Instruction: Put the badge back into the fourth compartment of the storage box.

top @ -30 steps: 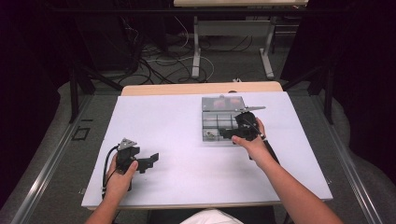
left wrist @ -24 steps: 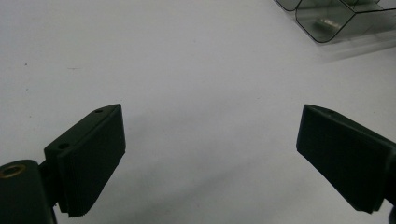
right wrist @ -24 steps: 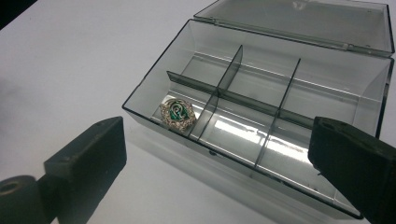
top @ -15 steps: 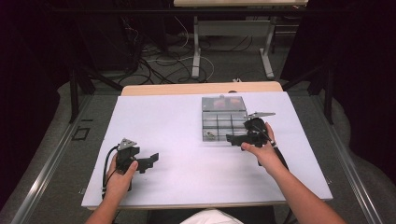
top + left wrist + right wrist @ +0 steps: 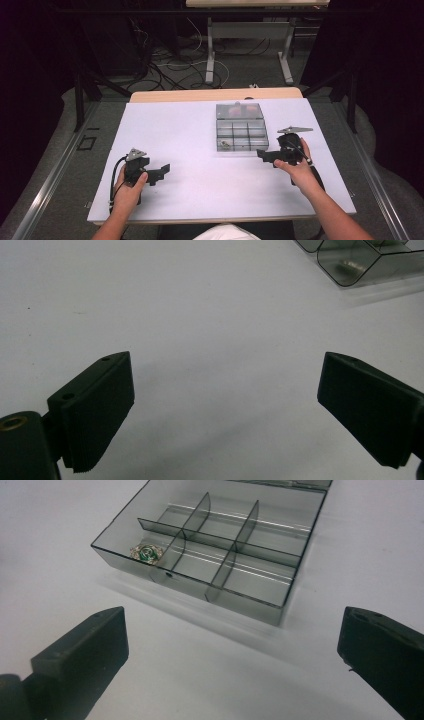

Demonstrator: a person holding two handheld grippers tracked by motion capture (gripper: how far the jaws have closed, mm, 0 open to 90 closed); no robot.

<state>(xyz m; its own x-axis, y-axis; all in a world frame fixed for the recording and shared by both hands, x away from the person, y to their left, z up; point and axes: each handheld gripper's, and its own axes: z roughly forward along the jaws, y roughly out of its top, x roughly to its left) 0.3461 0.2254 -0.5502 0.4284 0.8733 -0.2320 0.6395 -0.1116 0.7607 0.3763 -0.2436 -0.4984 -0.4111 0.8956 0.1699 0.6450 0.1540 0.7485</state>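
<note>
White table [image 5: 190, 150], smoky divided box [image 5: 240, 131] near right gripper [image 5: 265, 155], ring [image 5: 146, 553] inside

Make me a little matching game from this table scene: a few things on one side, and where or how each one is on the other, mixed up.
Things:
1. ring
2. clear box
3. left gripper
4. right gripper

Places or states:
A. open, just in front of the box's near right corner
B. lying in a corner compartment
C. open, over bare table, well to the left of the box
D. standing on the white table, divided into compartments

Pairs: 1-B, 2-D, 3-C, 4-A
</note>
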